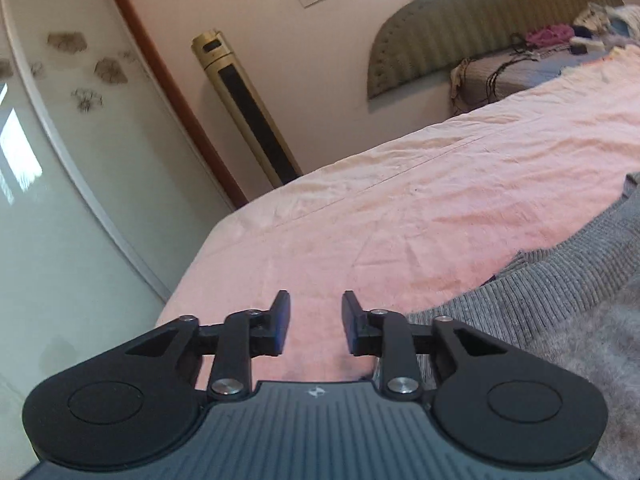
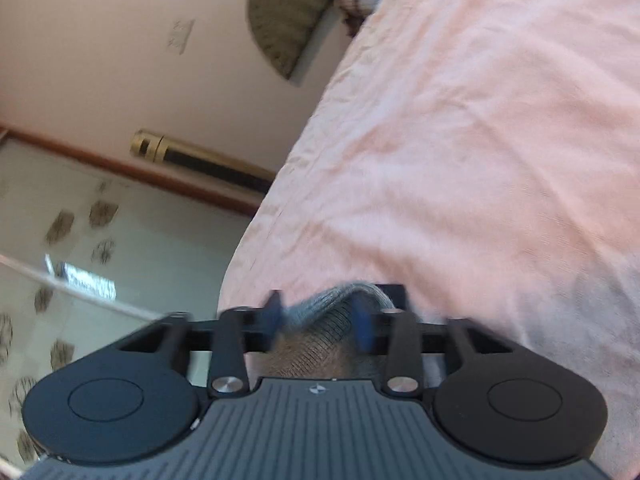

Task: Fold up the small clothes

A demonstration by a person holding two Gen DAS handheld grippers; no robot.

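Note:
A grey knit garment (image 1: 560,288) with a ribbed hem lies on the pink bed sheet (image 1: 420,208) at the right of the left wrist view. My left gripper (image 1: 316,320) is open and empty, low over the sheet just left of the garment's hem. In the right wrist view a bunched fold of the grey garment (image 2: 324,316) sits between the jaws of my right gripper (image 2: 320,320), which has closed on it above the sheet (image 2: 480,160). That view is blurred.
The bed's edge runs close on the left in both views. Beyond it stand a gold tower fan (image 1: 244,108), a glass sliding door (image 1: 60,200) and the wall. A padded headboard (image 1: 480,28) and a pile of clothes (image 1: 560,36) are at the far end.

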